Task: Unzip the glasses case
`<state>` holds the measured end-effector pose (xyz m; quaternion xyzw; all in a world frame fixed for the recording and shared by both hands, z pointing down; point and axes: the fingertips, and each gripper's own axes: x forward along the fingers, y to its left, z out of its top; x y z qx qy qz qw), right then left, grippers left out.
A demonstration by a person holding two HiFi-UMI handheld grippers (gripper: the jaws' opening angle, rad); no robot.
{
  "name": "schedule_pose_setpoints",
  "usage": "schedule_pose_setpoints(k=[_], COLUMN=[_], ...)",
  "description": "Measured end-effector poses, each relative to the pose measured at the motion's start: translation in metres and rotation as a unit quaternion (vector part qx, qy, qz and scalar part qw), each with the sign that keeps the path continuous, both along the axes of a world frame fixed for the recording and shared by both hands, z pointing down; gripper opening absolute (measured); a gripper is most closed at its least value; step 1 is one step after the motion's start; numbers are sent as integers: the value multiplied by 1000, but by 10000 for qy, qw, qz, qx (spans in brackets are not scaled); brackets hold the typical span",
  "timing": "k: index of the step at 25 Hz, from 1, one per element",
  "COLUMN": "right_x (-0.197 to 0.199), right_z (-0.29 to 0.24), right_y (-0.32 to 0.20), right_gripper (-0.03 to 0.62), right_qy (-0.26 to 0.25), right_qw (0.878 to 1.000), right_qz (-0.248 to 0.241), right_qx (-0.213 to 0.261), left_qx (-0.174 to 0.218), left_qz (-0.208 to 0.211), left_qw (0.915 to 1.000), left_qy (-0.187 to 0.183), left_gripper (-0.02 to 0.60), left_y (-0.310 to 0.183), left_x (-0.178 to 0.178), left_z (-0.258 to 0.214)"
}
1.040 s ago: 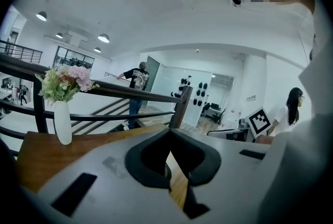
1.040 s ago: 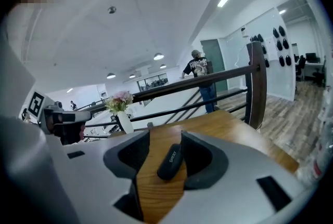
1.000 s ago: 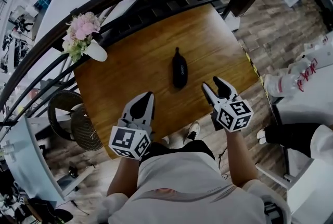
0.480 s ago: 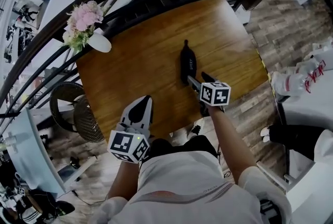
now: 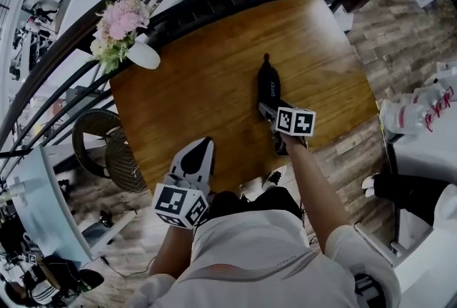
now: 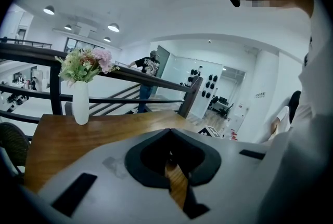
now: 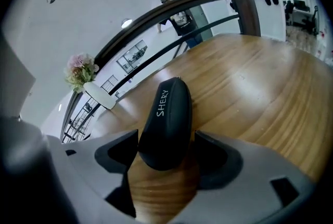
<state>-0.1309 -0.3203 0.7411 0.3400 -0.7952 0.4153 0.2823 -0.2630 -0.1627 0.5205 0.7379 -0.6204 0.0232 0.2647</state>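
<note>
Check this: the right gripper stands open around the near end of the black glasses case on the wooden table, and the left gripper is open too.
The left gripper is shut, not open: the left gripper view shows its jaws together, empty. The rest holds: the right gripper, its jaws just opened wider, straddles the near end of the glasses case on the table.

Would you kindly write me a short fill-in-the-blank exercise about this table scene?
1. The black glasses case lies on the ___ table.
2. The white vase holds ___ flowers.
3. The left gripper is ___.
4. The case's near end sits between the open jaws of the ___ gripper.
Missing words: wooden, pink, shut, right.
The right gripper's jaws have just been opening.
</note>
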Motion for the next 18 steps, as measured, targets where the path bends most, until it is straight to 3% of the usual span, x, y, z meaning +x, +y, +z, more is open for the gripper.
schedule_pose_setpoints(k=[5, 11, 18], right_x=[-2, 10, 34], right_z=[-6, -27, -107], right_y=[-1, -4, -5], right_gripper=[328, 318, 318], right_qy=[-65, -278, -720], right_qw=[9999, 9976, 9876], right_qz=[-18, -53, -61], right_qx=[147, 639, 1394], left_qx=[-4, 76, 387], left_qz=[-2, 88, 287], left_qw=[10000, 9999, 9988], left_qy=[5, -2, -43], left_gripper=[14, 14, 14], left_y=[-4, -12, -28], left_x=[-3, 3, 22], left_z=[0, -5, -30])
